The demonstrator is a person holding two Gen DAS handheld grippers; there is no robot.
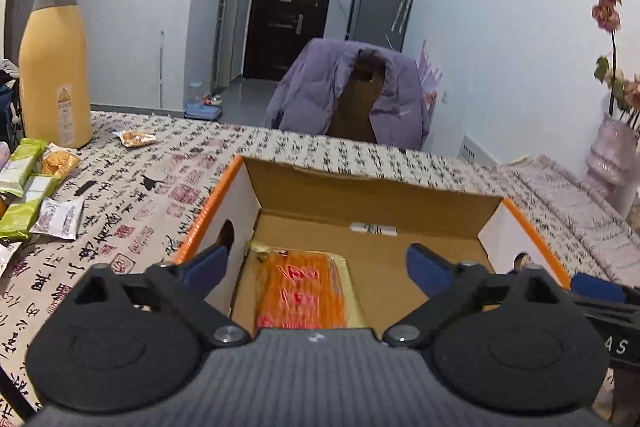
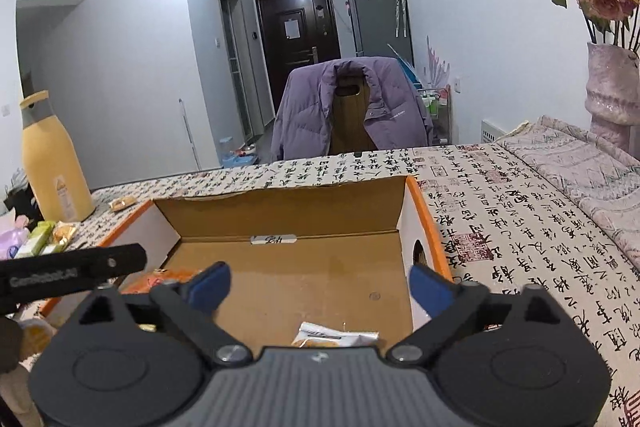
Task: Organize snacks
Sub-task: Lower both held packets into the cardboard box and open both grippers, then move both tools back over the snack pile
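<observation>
Both grippers hover over an open cardboard box (image 1: pixel 400 195). The left gripper (image 1: pixel 318 265) gapes above an orange packet (image 1: pixel 304 291) inside; the right gripper (image 2: pixel 320 287) gapes above a small packet (image 2: pixel 340 338). More snacks (image 1: pixel 28 183) wait at nine o'clock. Lift straight out before fetching them.

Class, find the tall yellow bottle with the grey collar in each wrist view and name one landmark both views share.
Left wrist view: the yellow bottle stands large at the far left, on the tablecloth behind the snack packets.
Right wrist view: it stands smaller at the left edge, beyond the cardboard box.
Shared landmark: the purple jacket draped over the chair.
</observation>
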